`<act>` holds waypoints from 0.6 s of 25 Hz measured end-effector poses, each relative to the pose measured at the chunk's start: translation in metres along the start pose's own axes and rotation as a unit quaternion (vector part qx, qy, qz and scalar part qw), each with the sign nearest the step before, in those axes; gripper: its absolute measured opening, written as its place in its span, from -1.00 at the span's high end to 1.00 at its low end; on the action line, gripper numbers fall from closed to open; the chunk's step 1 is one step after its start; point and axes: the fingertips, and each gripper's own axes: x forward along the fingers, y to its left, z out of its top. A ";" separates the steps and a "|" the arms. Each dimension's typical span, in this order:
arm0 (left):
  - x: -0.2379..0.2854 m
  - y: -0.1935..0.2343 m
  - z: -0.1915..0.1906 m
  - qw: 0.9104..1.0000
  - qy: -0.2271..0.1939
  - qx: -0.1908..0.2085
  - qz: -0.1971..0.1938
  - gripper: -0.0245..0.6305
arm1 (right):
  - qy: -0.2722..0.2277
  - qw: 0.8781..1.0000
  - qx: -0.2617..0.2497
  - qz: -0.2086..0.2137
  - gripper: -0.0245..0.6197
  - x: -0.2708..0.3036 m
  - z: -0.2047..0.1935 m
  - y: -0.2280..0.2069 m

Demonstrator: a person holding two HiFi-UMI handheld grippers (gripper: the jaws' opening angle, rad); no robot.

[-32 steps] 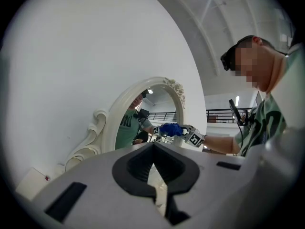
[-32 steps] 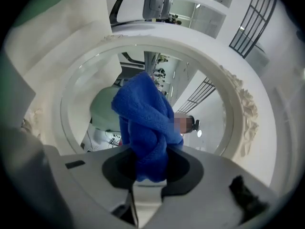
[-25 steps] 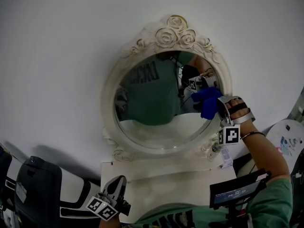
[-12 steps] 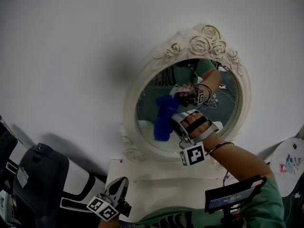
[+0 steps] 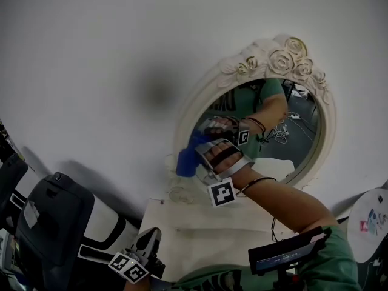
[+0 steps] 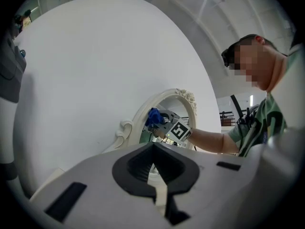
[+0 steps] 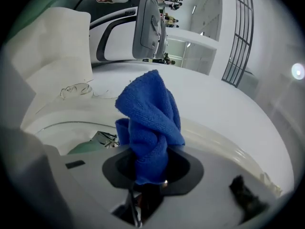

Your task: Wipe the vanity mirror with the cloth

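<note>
An oval vanity mirror with a cream, rose-carved frame [image 5: 285,56] hangs on the white wall; its glass [image 5: 285,141] reflects the person's arm. My right gripper [image 5: 193,157] is shut on a bunched blue cloth [image 5: 185,160] and presses it at the mirror's lower left rim. In the right gripper view the cloth [image 7: 147,118] sticks up out of the jaws of the right gripper [image 7: 147,168], against the frame [image 7: 219,140]. My left gripper [image 5: 148,241] hangs low, shut and holding nothing. From the left gripper [image 6: 153,149] I see the cloth [image 6: 153,117] on the mirror's frame [image 6: 138,116].
A white vanity top [image 5: 194,226] lies under the mirror. A dark grey and white seat-like object [image 5: 51,223] stands at the lower left. A small dark screen [image 5: 284,253] sits at the lower right, and a round white object [image 5: 373,217] at the right edge.
The right gripper swept the blue cloth from the mirror's right edge across the glass to its lower left rim. The head view turned left. The left gripper stayed low.
</note>
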 end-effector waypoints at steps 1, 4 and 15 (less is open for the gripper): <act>0.002 0.000 -0.001 1.000 0.002 -0.001 -0.001 0.91 | 0.001 1.000 -0.001 -0.001 0.59 0.000 -0.001 0.000; 0.014 -0.008 -0.003 1.000 0.008 0.000 -0.016 0.91 | 0.001 1.000 0.001 0.009 0.59 -0.004 -0.007 0.006; 0.056 -0.033 -0.014 0.997 0.038 0.008 -0.066 0.91 | 0.071 0.997 -0.003 0.018 0.59 -0.098 -0.126 0.044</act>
